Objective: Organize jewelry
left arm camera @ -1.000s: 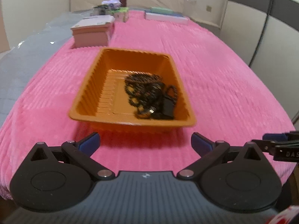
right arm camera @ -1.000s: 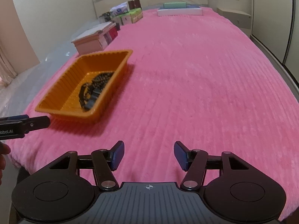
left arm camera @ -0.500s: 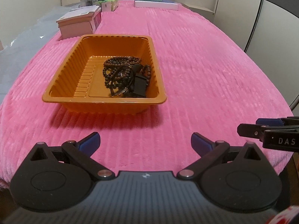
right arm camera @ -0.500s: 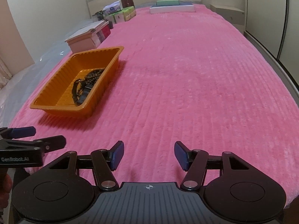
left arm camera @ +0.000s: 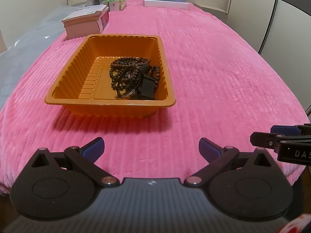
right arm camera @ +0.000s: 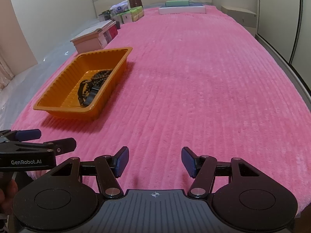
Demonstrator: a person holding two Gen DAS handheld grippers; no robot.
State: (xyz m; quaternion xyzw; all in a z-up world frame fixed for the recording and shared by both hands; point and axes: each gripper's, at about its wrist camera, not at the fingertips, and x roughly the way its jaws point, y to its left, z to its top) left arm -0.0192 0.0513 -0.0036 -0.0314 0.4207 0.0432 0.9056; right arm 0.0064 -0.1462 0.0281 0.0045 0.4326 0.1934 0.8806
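Note:
An orange plastic tray [left arm camera: 64, 97] sits on the pink ribbed blanket [left arm camera: 213, 77]. In its right half lie a dark brown bead necklace [left arm camera: 126, 66], a thin dark ring and a black watch-like piece [left arm camera: 147, 89]. My left gripper [left arm camera: 151, 148] is open and empty, hovering over the blanket just in front of the tray. My right gripper [right arm camera: 155, 162] is open and empty, to the right of the tray [right arm camera: 58, 106], where the beads [right arm camera: 101, 75] also show. Each gripper appears at the edge of the other's view.
A pink box with a white lid [left arm camera: 85, 23] stands behind the tray. Further back are small green and white boxes [left arm camera: 116, 3] and flat boxes [left arm camera: 165, 2]. Clear plastic sheeting [left arm camera: 23, 44] covers the left side. A wardrobe [left arm camera: 281, 19] stands on the right.
Both grippers have drawn back from the tray and turned slightly; the tray now sits left of centre in the left wrist view. Both stayed open.

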